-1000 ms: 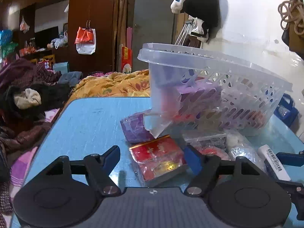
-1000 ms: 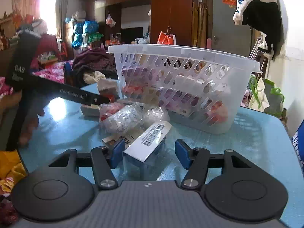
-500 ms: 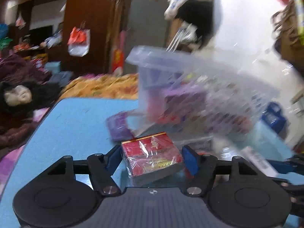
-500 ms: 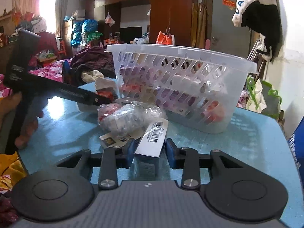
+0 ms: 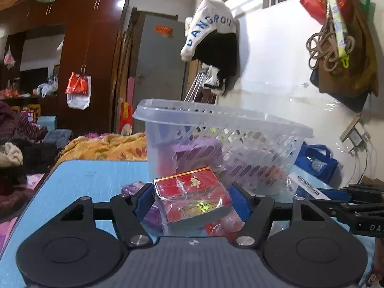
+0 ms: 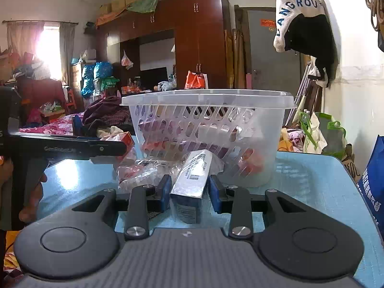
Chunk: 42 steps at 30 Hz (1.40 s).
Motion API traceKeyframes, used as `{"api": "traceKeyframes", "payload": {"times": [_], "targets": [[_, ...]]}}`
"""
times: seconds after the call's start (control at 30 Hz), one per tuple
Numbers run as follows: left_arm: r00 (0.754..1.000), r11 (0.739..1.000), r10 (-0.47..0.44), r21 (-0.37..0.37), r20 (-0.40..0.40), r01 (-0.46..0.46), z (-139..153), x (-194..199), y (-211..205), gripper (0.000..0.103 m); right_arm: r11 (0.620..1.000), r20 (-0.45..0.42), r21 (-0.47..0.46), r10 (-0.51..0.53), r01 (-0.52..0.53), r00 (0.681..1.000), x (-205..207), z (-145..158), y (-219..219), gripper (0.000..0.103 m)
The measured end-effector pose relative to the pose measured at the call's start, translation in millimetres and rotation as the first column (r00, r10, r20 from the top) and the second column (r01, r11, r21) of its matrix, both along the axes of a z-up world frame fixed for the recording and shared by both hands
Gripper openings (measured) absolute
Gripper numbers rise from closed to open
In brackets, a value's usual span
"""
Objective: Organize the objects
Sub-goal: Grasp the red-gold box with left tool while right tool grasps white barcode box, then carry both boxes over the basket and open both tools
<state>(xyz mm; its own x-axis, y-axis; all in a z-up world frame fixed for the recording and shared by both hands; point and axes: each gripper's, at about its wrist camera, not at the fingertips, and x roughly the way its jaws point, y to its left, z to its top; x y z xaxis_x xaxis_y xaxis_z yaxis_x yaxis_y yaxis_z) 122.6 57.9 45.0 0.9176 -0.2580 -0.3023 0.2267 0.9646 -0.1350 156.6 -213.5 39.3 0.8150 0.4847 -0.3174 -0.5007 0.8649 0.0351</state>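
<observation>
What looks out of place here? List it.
Several plastic-wrapped packets lie in a loose heap on the blue table beside the white basket, not inside it. Each gripper holds a box tilted: red box, barcoded box.

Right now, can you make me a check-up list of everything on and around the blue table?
Surface: blue table, shiny, with items on it.
Job's things: clear basket upright, part filled; red box; barcode box.
Clutter: crinkly plastic packets in front of the basket.
Grippers: left tool shut on the red box, lifted above the packets; right tool shut on the barcode box.
Cables: plug and wires on the wall.
Surroundings: wooden wardrobe, hanging white-and-black garment, blue bag.
</observation>
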Motion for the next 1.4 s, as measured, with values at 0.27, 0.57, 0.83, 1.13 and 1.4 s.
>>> {"api": "traceKeyframes", "payload": {"times": [0.27,0.57,0.83,1.13,1.4], "targets": [[1.000,1.000,-0.004,-0.002,0.005,0.004,0,-1,1,0.072,0.999,0.070,-0.044,-0.008,0.011,0.997,-10,-4,8,0.037],[1.000,1.000,0.005,-0.014,0.031,-0.005,0,-5,4,0.072,1.000,0.146,-0.008,0.006,-0.005,0.989,-22,-4,2,0.037],[0.994,0.998,0.035,-0.058,0.106,-0.028,8,-17,13,0.072,0.997,0.196,0.065,0.027,-0.041,0.980,-32,3,-12,0.037],[0.980,0.990,0.019,-0.138,0.197,0.008,86,-16,21,0.072,0.998,0.276,0.058,0.000,-0.016,0.961,-30,84,-20,0.037],[0.999,0.999,0.026,-0.049,0.031,-0.025,133,93,-23,0.072,0.995,0.146,-0.017,-0.098,0.101,0.984,95,127,13,0.037]]}}
